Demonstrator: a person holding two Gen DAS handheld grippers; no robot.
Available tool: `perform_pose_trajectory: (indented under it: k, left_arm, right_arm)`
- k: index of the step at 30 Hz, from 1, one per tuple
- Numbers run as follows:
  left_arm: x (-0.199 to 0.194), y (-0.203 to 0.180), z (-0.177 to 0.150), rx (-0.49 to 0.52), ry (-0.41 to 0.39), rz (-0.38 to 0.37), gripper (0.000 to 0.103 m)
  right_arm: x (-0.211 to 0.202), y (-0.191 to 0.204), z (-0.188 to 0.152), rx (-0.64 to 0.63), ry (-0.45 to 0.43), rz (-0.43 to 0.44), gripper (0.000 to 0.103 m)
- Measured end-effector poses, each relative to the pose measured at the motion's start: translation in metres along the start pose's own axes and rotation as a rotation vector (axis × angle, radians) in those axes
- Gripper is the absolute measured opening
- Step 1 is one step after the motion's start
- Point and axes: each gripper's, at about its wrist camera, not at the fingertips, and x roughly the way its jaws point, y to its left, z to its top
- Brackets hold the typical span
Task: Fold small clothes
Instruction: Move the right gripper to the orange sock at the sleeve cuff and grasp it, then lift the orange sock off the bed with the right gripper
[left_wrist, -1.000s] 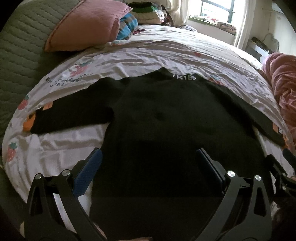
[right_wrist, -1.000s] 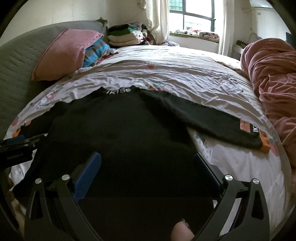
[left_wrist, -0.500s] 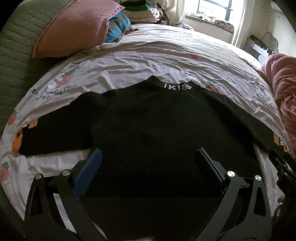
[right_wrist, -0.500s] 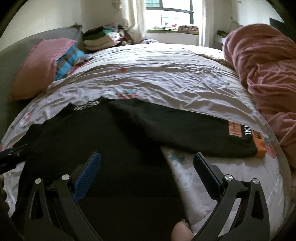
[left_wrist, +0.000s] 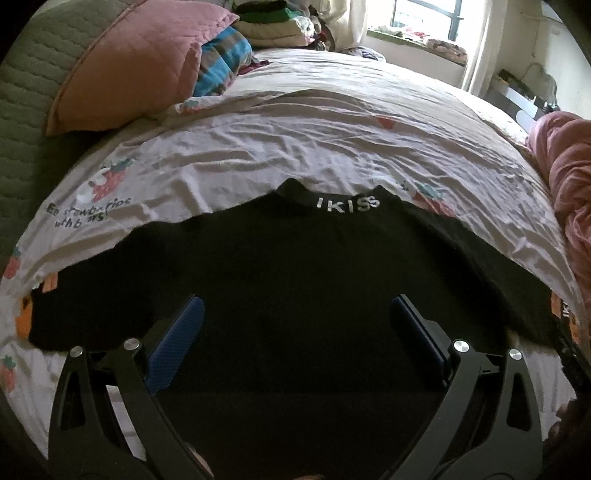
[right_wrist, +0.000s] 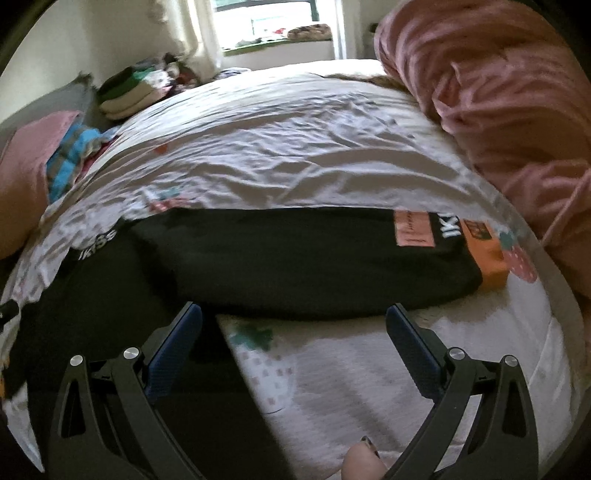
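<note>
Black sweater flat on bed, collar reads "IKISS"; left gripper and right gripper jaws spread wide, holding nothing.

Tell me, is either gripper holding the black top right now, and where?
Nothing is held. The left gripper and right gripper both have jaws wide open above the black top, which lies flat on the bed sheet.

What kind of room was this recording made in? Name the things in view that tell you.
Most likely a home bedroom. A bed with a strawberry-print sheet fills both views, a pink pillow leans at its head, and a stack of folded clothes sits near the window.
</note>
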Motion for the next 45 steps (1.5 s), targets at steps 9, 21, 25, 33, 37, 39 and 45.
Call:
perform_pose_trajectory:
  k: [9, 21, 25, 33, 37, 39, 45]
  left_arm:
    - [0.023, -0.003, 0.016, -0.001, -0.007, 0.004, 0.094]
    - [0.067, -0.010, -0.004, 0.045, 0.066, -0.056, 0.094]
    - [0.069, 0.001, -0.005, 0.004, 0.069, -0.067, 0.094]
    - [0.048, 0.017, 0.000, -0.022, 0.022, -0.087, 0.094]
    - [0.033, 0.019, 0.004, 0.000, -0.011, -0.090, 0.094]
    - [0.026, 0.019, 0.004, 0.013, -0.020, -0.105, 0.094]
    - [0.014, 0.030, 0.006, -0.011, -0.036, -0.144, 0.094]
  right_arm:
    - [0.018, -0.063, 0.012, 0.197, 0.023, -0.059, 0.099]
    - [0.059, -0.144, 0.012, 0.516, 0.085, -0.014, 0.098]
    - [0.064, -0.158, 0.019, 0.561, 0.034, -0.032, 0.064]
    - [0.045, -0.151, 0.035, 0.523, -0.073, 0.084, 0.018]
    - [0.020, -0.123, 0.052, 0.437, -0.134, 0.147, 0.016]
    - [0.011, -0.109, 0.060, 0.398, -0.156, 0.166, 0.016]
    - [-0.021, -0.061, 0.080, 0.274, -0.220, 0.243, 0.015]
